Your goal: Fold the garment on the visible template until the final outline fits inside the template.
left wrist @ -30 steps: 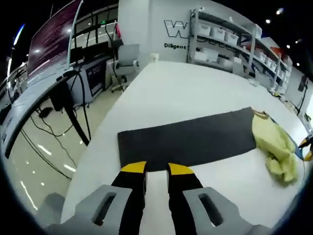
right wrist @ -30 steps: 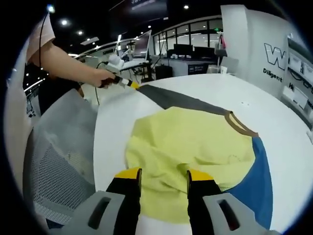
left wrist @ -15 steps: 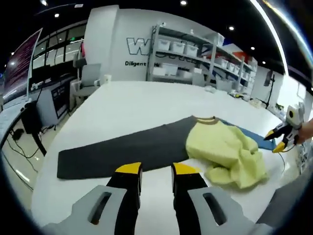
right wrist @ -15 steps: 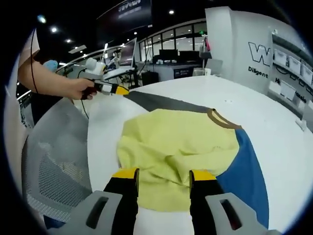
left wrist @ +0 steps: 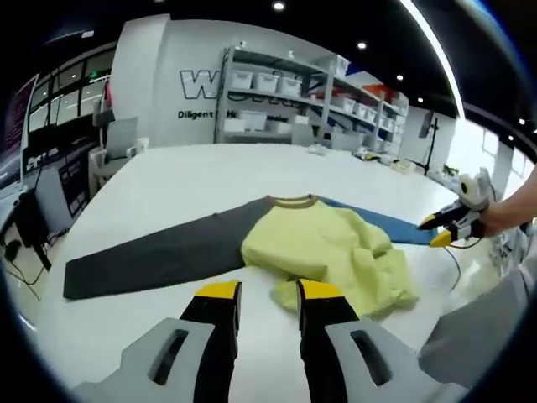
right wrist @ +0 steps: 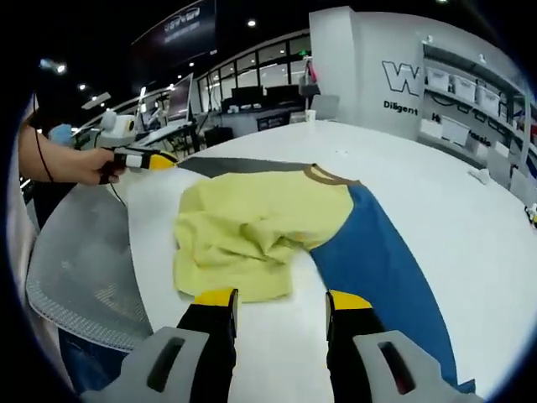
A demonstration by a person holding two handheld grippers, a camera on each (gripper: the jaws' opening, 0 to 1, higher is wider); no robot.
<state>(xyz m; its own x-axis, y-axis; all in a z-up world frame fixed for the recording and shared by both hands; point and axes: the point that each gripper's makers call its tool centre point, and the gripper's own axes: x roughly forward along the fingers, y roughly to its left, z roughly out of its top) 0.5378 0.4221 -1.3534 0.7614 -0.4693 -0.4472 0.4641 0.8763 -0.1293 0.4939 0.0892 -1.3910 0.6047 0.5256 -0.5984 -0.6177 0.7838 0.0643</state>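
Yellow tips capped the black jaws of the left gripper [left wrist: 262, 290], which stood parted a little with nothing between them, hovering over the white table [left wrist: 210, 180] just short of the garment [left wrist: 327, 252]. From that view the garment lay at 12 to 1 o'clock of the jaws: a crumpled yellow body bunched near the table edge, a dark grey sleeve [left wrist: 159, 252] running out flat toward 9 o'clock, a blue sleeve [left wrist: 382, 228] reaching toward 3 o'clock, and a brown collar [left wrist: 292, 201] on the far side. At 3 o'clock the right gripper [left wrist: 436, 232] was held in a hand [left wrist: 495, 220] just past the blue sleeve's end. Farther off stood shelves [left wrist: 294, 101] with white bins against a lettered wall. In the right gripper view, that gripper [right wrist: 277, 297] also had its jaws apart and empty, set over bare table at the garment's [right wrist: 252, 227] near edge; the yellow body sat at 11 o'clock, the blue sleeve [right wrist: 377, 260] ran down toward 5 o'clock beside the right jaw, and the collar [right wrist: 323, 175] lay beyond. At 9 o'clock a hand [right wrist: 80, 164] held the left gripper [right wrist: 155, 159] near the grey sleeve [right wrist: 226, 165]. A grey mesh chair [right wrist: 80, 269] stood at the table's near left edge. I could not tell a template apart from the table.
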